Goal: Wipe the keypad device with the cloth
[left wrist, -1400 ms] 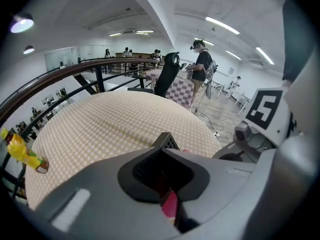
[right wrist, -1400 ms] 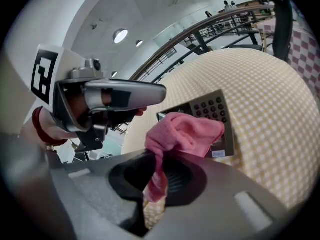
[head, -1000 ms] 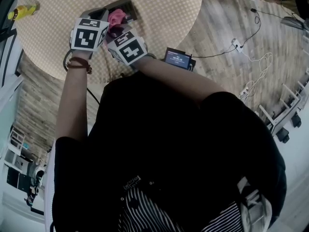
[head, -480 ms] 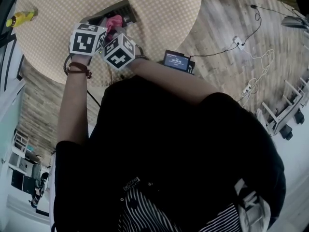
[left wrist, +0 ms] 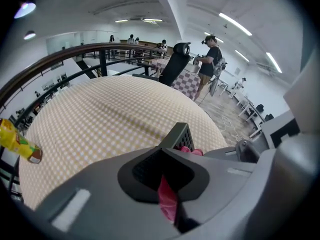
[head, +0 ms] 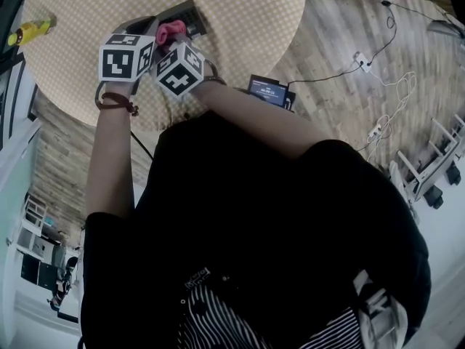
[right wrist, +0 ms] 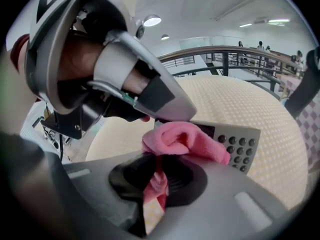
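A grey keypad device (right wrist: pixel 236 142) with dark round buttons is held above the round checkered table (head: pixel 240 20). My left gripper (left wrist: pixel 167 178) is shut on one end of it, and the device's dark edge (left wrist: pixel 183 135) sticks up past the jaws. A pink cloth (right wrist: pixel 182 140) is bunched in my right gripper (right wrist: pixel 157 178), which is shut on it and presses it onto the device's face beside the buttons. In the head view the cloth (head: pixel 171 29) lies on the device (head: pixel 185 13), just beyond the two marker cubes.
A yellow bottle (head: pixel 29 27) lies at the table's far left edge, also seen as the bottle (left wrist: pixel 17 144). A small lit screen unit (head: pixel 267 89) sits near my right forearm. Cables and a power strip (head: pixel 360 60) lie on the wood floor. People stand far off.
Both grippers have shifted a little to the left over the table, the right one carrying the pink cloth across the device. More of the device's far end shows now.
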{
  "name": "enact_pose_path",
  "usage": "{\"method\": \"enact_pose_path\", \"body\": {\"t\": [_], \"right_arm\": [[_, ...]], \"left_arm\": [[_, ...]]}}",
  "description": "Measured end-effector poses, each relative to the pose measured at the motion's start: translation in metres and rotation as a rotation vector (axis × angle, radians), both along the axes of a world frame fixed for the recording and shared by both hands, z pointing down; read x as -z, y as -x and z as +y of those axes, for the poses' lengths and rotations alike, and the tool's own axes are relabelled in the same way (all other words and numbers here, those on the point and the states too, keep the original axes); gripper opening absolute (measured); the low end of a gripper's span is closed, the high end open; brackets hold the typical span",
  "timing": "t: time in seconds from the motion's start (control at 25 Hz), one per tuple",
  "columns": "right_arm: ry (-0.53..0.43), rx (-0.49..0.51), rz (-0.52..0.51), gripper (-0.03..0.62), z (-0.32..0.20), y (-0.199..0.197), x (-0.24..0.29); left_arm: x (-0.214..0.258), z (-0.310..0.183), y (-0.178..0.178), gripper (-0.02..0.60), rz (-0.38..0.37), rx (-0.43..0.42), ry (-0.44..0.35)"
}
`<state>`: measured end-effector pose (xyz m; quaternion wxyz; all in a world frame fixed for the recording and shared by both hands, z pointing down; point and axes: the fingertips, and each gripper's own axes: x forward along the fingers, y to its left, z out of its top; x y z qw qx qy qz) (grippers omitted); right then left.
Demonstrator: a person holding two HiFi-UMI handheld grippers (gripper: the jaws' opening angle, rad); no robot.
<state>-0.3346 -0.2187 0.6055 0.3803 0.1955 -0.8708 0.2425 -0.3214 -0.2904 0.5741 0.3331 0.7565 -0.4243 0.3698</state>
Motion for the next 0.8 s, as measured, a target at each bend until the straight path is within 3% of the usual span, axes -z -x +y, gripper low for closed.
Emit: {"method": "enact_pose_path", "body": {"t": [0.16,0.44,0.6,0.8], "right_arm": [[0.012,0.035,0.019,0.048,0.014,-0.01,-0.016],[0.06,0.109,0.065,0.048,0.037,-0.019,-0.042],[0.132,0.026,0.05,0.048,0.03,-0.018,-0.034],[-0.04,0.01,-0.038,0.048,-0.005,0.011,0.013]], "left_arm": [[0.001,0.002,-0.004,0.005,-0.01,-0.009,0.001],[0.001,0.002,-0.001,0.005,0.039,0.031,0.011],[0.0,0.001,-0.001,0.006,0.079,0.054,0.015],[0.001,0.001,0.005,0.005,0.124,0.086,0.021]]}}
